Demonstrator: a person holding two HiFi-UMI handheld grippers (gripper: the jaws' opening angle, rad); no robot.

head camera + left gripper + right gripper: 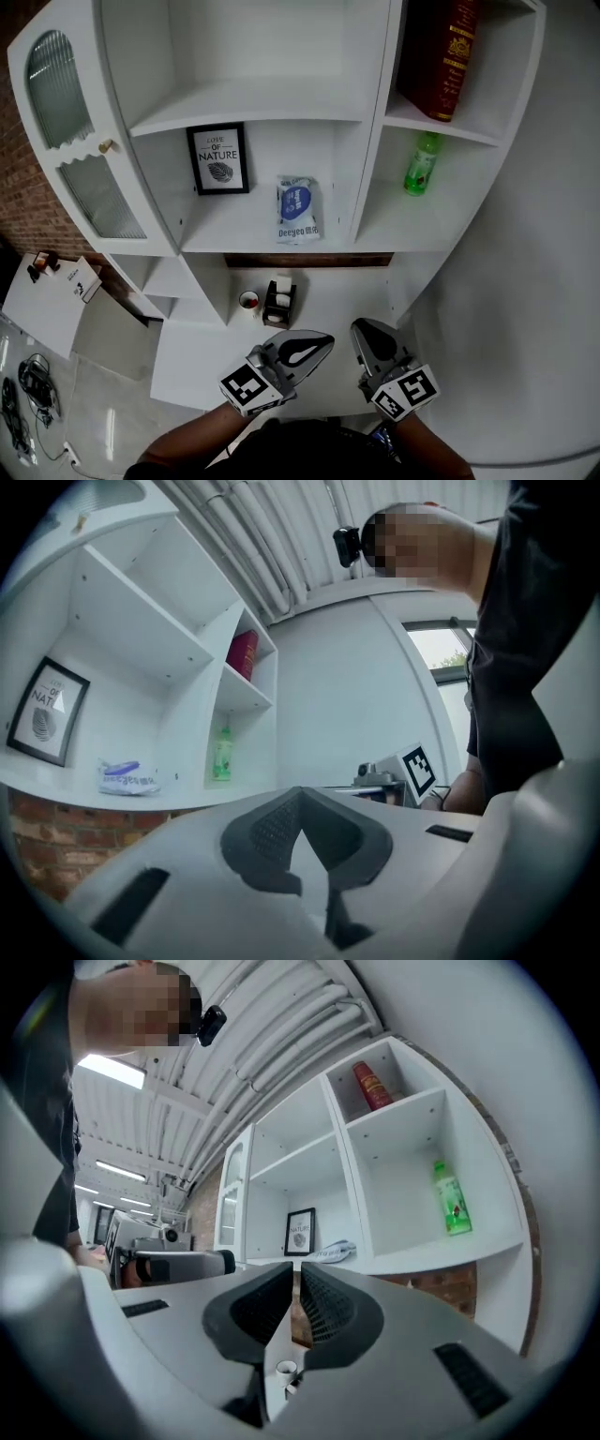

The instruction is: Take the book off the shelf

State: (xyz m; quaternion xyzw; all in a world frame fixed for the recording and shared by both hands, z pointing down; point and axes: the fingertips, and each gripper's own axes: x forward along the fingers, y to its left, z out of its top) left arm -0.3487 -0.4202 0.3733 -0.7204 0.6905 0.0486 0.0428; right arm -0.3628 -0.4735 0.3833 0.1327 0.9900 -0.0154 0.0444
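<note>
The red book (448,56) stands leaning in the top right compartment of the white shelf unit (375,159); it also shows in the left gripper view (244,654) and the right gripper view (370,1086). Both grippers hang low in front of the shelf, far below the book. My left gripper (323,342) is shut with nothing between its pads (277,827). Beside it my right gripper (359,328) is also shut and empty, its jaws pressed together in its own view (293,1274). In the left gripper view, the right gripper (394,775) appears to the right.
A green bottle (421,164) stands in the compartment under the book. A framed print (217,159) and a blue-white bag (297,210) sit on the middle shelf. Lower down are a cup (248,301) and a black holder (279,303). A glass-door cabinet (70,141) is at left.
</note>
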